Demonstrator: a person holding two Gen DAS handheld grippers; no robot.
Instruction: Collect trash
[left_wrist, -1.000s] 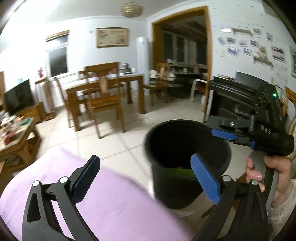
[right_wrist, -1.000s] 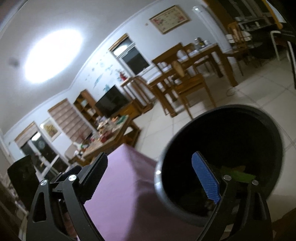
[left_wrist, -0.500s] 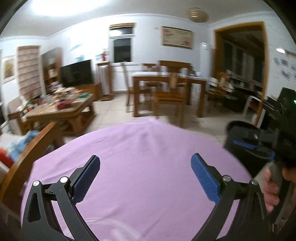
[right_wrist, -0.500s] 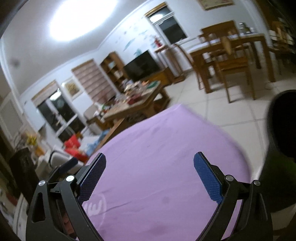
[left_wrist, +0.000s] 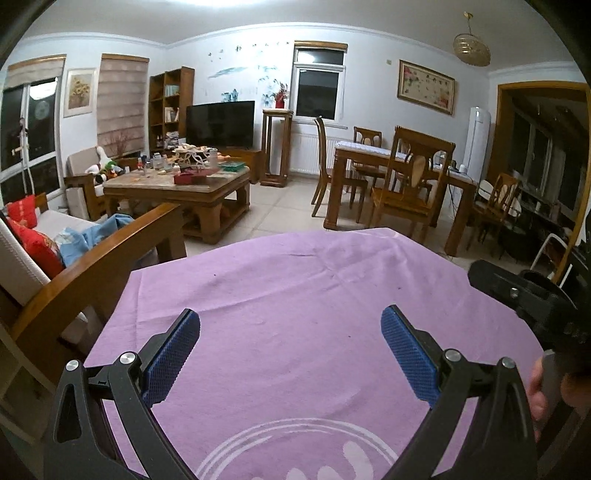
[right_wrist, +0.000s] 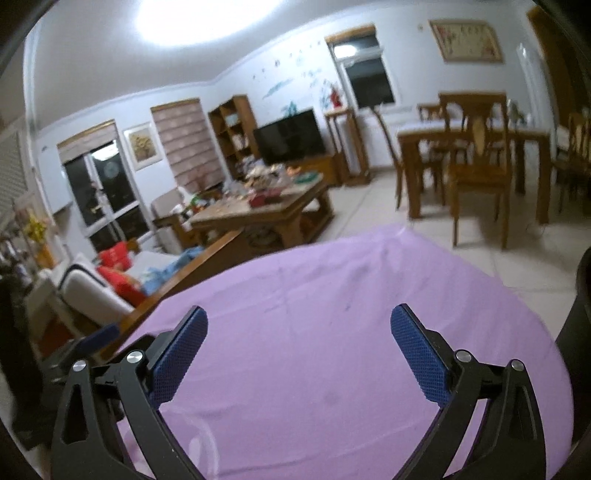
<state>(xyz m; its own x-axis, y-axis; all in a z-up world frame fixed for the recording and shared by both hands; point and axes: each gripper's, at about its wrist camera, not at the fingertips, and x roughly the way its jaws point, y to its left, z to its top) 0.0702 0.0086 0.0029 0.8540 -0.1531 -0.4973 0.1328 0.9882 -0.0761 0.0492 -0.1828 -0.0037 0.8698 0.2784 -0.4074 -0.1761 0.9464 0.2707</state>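
Left wrist: both grippers, left gripper (left_wrist: 290, 347) and right gripper (right_wrist: 298, 345), spread empty above purple tablecloth (left_wrist: 295, 295), living room behind.

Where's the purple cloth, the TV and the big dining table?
purple cloth (left_wrist: 295, 314): left wrist view, bare middle of the cloth.
TV (left_wrist: 220, 123): left wrist view, centre of the dark screen.
dining table (right_wrist: 472, 134): right wrist view, front edge of the tabletop.

The black bin (right_wrist: 581, 332) (only its edge shows) stands beside the purple cloth (right_wrist: 351, 332).

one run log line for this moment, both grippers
left gripper: open, empty | right gripper: open, empty | both over purple cloth | no trash visible on cloth | black bin at right edge
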